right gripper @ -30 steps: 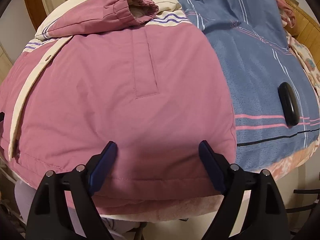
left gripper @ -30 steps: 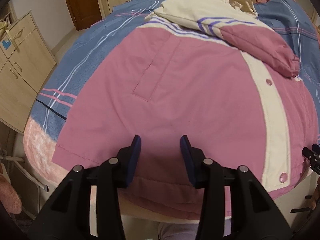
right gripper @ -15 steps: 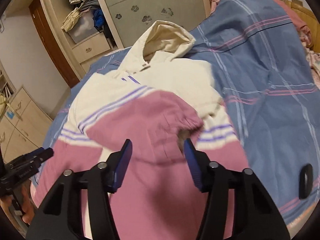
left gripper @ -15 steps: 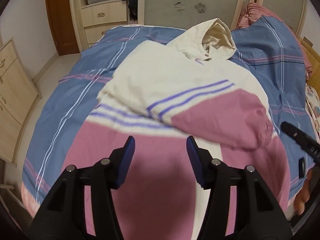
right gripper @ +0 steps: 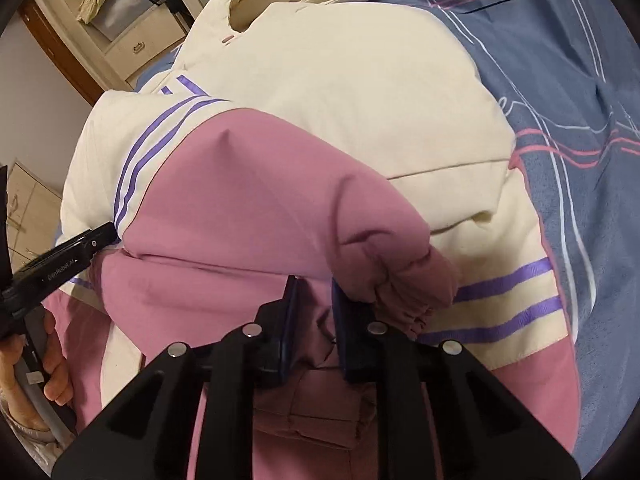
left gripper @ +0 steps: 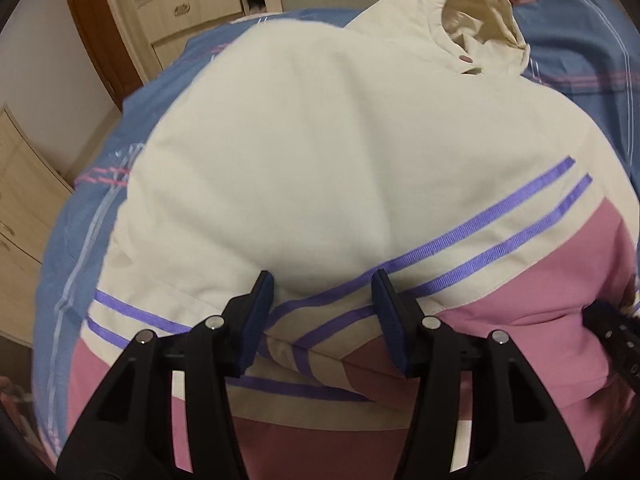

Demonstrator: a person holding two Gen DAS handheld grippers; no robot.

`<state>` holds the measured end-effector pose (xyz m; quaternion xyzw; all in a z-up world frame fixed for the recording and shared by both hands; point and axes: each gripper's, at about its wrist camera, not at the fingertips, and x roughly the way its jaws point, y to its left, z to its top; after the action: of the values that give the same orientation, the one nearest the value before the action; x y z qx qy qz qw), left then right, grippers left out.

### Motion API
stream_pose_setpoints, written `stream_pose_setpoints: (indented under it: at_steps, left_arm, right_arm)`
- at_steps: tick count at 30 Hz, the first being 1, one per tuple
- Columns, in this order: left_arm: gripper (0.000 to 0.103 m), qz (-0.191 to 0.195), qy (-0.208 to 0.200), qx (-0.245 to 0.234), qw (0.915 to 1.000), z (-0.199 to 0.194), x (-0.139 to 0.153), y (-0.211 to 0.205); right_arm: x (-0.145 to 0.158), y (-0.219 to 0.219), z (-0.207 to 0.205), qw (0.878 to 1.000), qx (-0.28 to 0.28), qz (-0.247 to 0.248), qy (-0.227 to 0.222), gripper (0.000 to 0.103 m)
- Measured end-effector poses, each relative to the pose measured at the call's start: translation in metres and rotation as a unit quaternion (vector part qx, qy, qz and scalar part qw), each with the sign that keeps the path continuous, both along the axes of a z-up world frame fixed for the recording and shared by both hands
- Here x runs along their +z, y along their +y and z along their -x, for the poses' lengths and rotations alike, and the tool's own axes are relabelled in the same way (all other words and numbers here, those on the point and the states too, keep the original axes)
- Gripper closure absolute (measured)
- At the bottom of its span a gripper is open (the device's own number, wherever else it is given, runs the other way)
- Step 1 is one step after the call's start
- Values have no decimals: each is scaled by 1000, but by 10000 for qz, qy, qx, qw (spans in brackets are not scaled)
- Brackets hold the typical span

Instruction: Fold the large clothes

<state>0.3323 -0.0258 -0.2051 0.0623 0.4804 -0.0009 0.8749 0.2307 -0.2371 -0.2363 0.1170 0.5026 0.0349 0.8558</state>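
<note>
Left wrist view: a cream and pink jacket (left gripper: pixel 320 152) lies spread on a bed with a blue plaid bedspread (left gripper: pixel 80 240), its cream hood (left gripper: pixel 476 24) at the far end toward the wooden drawers (left gripper: pixel 188 12). The left gripper (left gripper: pixel 324 316) sits low over the jacket where the purple stripes (left gripper: pixel 500 224) cross from cream into pink. Its jaws stand about half apart and are closing slightly, with a raised fold of striped cloth between the blue pads (left gripper: pixel 262 312); whether the pads press on it cannot be told. At the jacket's right edge a black part of the other gripper shows.

Right wrist view: the same jacket fills the middle, with its pink sleeve (right gripper: pixel 280 200) folded across the cream body. The right gripper (right gripper: pixel 316 312) is at the gathered cuff (right gripper: pixel 416 284) of that sleeve. Its jaws are closing, now narrowly apart, and pink cloth beside the cuff is bunched between the pads, which touch it. Left of the jacket, a hand (right gripper: pixel 48 360) holds the black left gripper, whose tip lies at the sleeve's purple stripes. The bedspread extends right of the jacket.
</note>
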Motion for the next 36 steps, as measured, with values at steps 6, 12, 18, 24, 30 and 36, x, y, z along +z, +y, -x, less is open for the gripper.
stream_pose_setpoints:
  at_steps: [6, 12, 18, 24, 30, 36]
  left_arm:
    - [46, 336, -169, 117, 9992, 18, 22, 13]
    - [44, 272, -240, 135, 9992, 29, 19, 16]
    - [35, 616, -807, 219, 9946, 35, 49, 24]
    - [47, 838, -551, 483, 9938, 24, 7, 43]
    - [33, 32, -1044, 430, 9936, 26, -19, 27]
    - [27, 875, -955, 508, 9903, 23, -24, 54]
  right_arm:
    - [43, 23, 18, 9966, 217, 348, -713, 29]
    - [45, 43, 7, 9938, 937, 520, -311, 29]
    - [132, 23, -51, 9912, 772, -277, -1034, 27]
    - [146, 6, -191, 9897, 27, -766, -1208, 27]
    - [112, 3, -315, 9869, -711, -901, -1133, 27]
    - [102, 18, -328, 9720, -903, -1732, -1309, 100]
